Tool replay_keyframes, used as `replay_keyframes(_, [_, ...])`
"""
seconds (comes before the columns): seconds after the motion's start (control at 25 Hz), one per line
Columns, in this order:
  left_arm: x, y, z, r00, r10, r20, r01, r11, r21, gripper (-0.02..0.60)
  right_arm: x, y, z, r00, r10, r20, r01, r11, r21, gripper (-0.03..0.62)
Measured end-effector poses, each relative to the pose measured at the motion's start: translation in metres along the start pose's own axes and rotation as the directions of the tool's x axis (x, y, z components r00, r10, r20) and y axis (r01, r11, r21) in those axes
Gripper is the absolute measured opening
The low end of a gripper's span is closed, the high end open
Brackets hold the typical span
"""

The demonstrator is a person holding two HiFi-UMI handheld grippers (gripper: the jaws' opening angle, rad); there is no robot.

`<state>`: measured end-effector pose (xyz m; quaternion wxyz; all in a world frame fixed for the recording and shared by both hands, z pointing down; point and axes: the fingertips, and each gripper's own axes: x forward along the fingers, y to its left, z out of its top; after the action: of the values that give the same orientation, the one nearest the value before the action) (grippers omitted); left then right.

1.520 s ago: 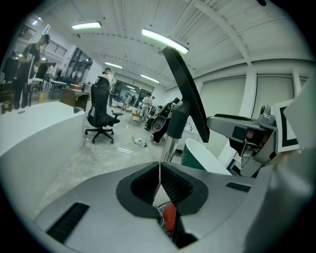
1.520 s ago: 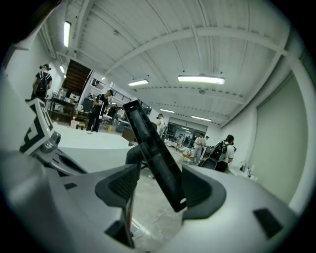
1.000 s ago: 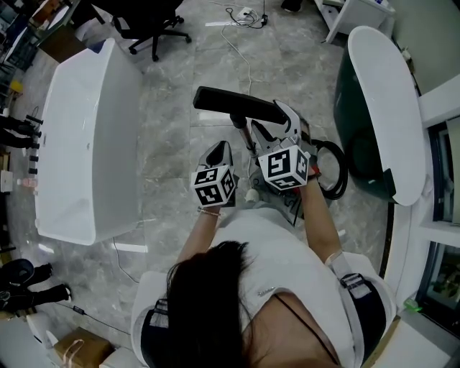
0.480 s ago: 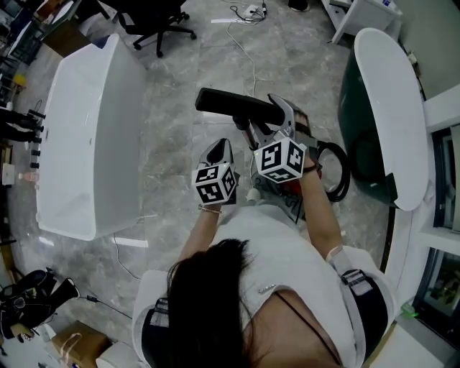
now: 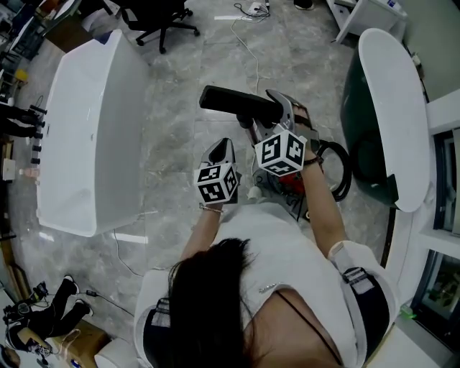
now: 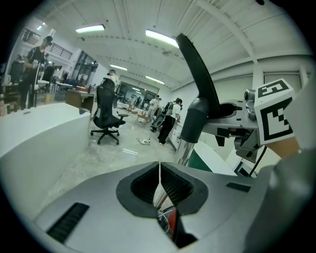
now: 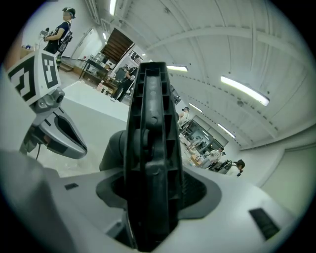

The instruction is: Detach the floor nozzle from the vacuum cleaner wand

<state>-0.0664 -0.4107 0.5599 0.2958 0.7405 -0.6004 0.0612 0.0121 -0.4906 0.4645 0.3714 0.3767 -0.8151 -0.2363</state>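
Note:
The black floor nozzle [image 5: 237, 102] is raised off the floor on the silver wand [image 6: 185, 148], lying across the head view. In the right gripper view its ribbed underside [image 7: 150, 148] stands between my right gripper's [image 7: 153, 197] jaws. Those jaws are closing, with gaps still showing on both sides of the nozzle. In the head view the right gripper [image 5: 279, 109] sits at the nozzle's right end. My left gripper [image 5: 220, 149] hangs just below the nozzle, left of the wand. It [image 6: 159, 184] is shut with nothing between the pads, and the nozzle neck [image 6: 195, 111] rises beyond it.
A long white table [image 5: 86, 129] stands on the left and another [image 5: 392, 108] on the right. A black hose [image 5: 336, 172] loops beside the red vacuum body [image 5: 291, 183]. A cable [image 5: 248, 50] trails over the marble floor towards an office chair [image 5: 154, 18].
My right gripper has shifted a little left and up against the nozzle's end and rolled, so its marker cube shows a different face. The left gripper has stayed put.

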Motion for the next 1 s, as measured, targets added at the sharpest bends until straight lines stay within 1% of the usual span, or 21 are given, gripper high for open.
replay_keyframes(0.08, [0.001, -0.002, 0.001, 1.0, -0.01, 0.002, 0.01, 1.0, 0.002, 0.011, 0.001, 0.001, 0.001, 1.0, 0.0, 0.0, 0.0, 1.0, -0.009, 0.224])
replay_keyframes(0.6, [0.008, -0.011, 0.006, 0.997, -0.069, 0.025, 0.068, 0.997, 0.03, 0.012, 0.007, 0.001, 0.003, 1.0, 0.023, 0.005, -0.023, 1.0, -0.021, 0.218])
replay_keyframes(0.88, [0.013, -0.018, 0.009, 0.988, -0.144, 0.059, 0.142, 0.989, 0.037, 0.012, 0.008, 0.001, 0.001, 0.999, 0.04, 0.001, -0.04, 0.999, -0.016, 0.218])
replay_keyframes(1.0, [0.017, -0.021, 0.012, 0.982, -0.177, 0.06, 0.174, 0.983, 0.051, 0.014, 0.008, 0.0, 0.002, 0.999, 0.041, 0.001, -0.041, 0.999, -0.016, 0.218])
